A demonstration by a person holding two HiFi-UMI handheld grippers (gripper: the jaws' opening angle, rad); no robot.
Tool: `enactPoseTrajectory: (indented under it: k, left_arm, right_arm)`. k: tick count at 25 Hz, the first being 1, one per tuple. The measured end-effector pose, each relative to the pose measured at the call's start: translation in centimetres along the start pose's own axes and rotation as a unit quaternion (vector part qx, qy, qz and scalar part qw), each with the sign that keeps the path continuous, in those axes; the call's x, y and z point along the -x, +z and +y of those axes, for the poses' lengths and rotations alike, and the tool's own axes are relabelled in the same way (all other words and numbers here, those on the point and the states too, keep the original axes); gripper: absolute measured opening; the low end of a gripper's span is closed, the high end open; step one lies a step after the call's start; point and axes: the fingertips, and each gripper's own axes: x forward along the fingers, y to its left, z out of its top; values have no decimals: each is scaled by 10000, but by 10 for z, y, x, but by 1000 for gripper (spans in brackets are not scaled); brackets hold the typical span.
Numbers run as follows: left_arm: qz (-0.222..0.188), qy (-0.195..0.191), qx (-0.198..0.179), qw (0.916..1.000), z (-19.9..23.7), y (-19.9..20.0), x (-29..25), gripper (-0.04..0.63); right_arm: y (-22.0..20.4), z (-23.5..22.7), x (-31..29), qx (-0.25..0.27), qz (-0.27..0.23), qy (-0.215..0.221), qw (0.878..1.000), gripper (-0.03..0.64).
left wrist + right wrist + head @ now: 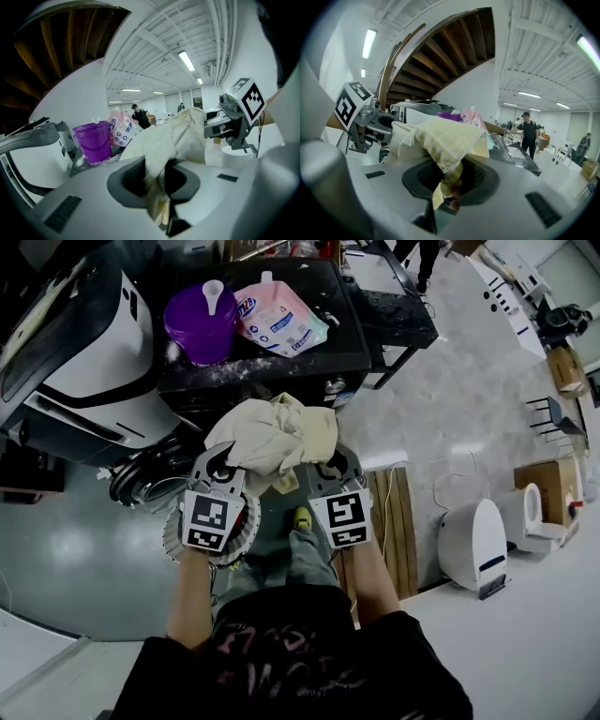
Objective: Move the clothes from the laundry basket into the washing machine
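Both tongs are closed narrow on the same cream cloth [277, 432]. The left gripper [221, 468] pinches one side and the right gripper [330, 467] the other. The bundle hangs between them, clear of the laundry basket [172, 538] under my left hand and just before the dark table [281, 367].

To do this carry well, I think both hands must travel together toward the washing machine [84, 352] at the left, with a firm grip and the loose folds held high, so nothing catches on the table edge.

The head view gives me the basket and the route, which the gripper views do not show. They show instead the fabric pressed between the pads, and the left gripper view also shows the purple bucket [93, 140] behind.
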Motion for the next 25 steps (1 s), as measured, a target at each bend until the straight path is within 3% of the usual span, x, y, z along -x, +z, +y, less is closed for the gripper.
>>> enactPoseTrajectory:
  k: [11, 25]
  left_arm:
    - [286, 451, 701, 9961, -13, 0, -74, 66]
    - [391, 490, 1149, 9914, -4, -48, -82, 66]
  right_arm:
    - [-30, -73, -39, -362, 25, 617, 9974, 87]
    - [-72, -58, -62, -805, 152, 659, 9945, 87]
